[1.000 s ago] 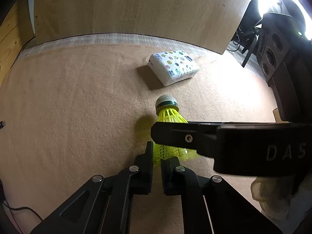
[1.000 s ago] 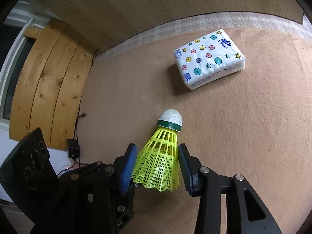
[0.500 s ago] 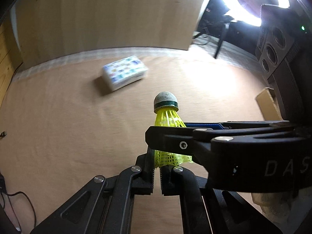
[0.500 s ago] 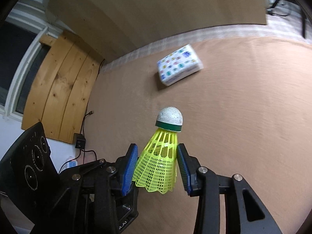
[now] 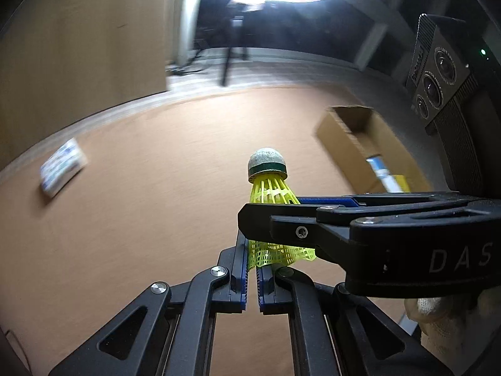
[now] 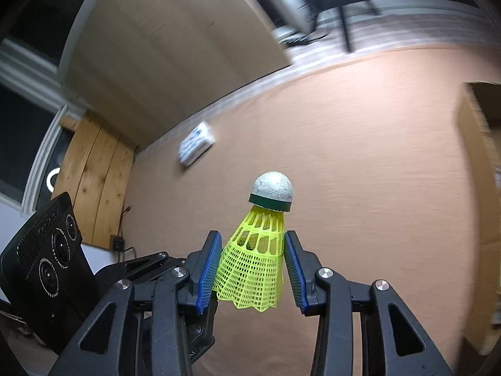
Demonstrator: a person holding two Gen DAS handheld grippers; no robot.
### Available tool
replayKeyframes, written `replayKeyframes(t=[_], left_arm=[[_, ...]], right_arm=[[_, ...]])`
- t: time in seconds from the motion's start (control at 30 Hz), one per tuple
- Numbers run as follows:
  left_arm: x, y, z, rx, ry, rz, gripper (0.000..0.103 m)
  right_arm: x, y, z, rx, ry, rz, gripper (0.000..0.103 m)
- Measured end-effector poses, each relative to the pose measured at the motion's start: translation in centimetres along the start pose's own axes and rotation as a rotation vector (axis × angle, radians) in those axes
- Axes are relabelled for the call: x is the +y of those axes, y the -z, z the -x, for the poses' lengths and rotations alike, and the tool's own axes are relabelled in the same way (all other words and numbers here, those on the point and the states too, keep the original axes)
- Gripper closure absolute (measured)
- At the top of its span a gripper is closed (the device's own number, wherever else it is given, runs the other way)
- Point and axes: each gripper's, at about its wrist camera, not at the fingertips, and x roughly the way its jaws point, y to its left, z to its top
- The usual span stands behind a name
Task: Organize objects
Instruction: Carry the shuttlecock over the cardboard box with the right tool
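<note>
A yellow plastic shuttlecock (image 6: 255, 250) with a grey cork tip is held in the air between the blue pads of my right gripper (image 6: 253, 271), which is shut on its skirt. In the left wrist view the shuttlecock (image 5: 271, 188) shows with the right gripper's finger crossing in front of it. My left gripper (image 5: 252, 274) sits just behind the skirt's rim; its jaws are nearly closed and may pinch the skirt's edge. A white tissue pack (image 5: 61, 169) lies on the tan carpet at the far left, and shows small in the right wrist view (image 6: 195, 147).
An open cardboard box (image 5: 360, 134) stands at the right with a blue-white item and a yellow one inside; its edge shows in the right wrist view (image 6: 479, 119). A wooden board (image 6: 175, 53) leans at the back. Tripod legs and a ring light are behind.
Both grippers have swung to the right with the shuttlecock held up. The tissue pack has slid to the far left of view and the cardboard box has come into sight.
</note>
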Motion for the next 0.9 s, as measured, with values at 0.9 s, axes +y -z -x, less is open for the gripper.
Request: replayKeyframes(t=[0.9], left_arm=[[-21.3, -11.1, -12.1, 0.044, 0.100, -0.228, 0.099]], right_arm=[[-18.4, -5.1, 12.4, -0.136, 0.174, -0.124, 0.065]])
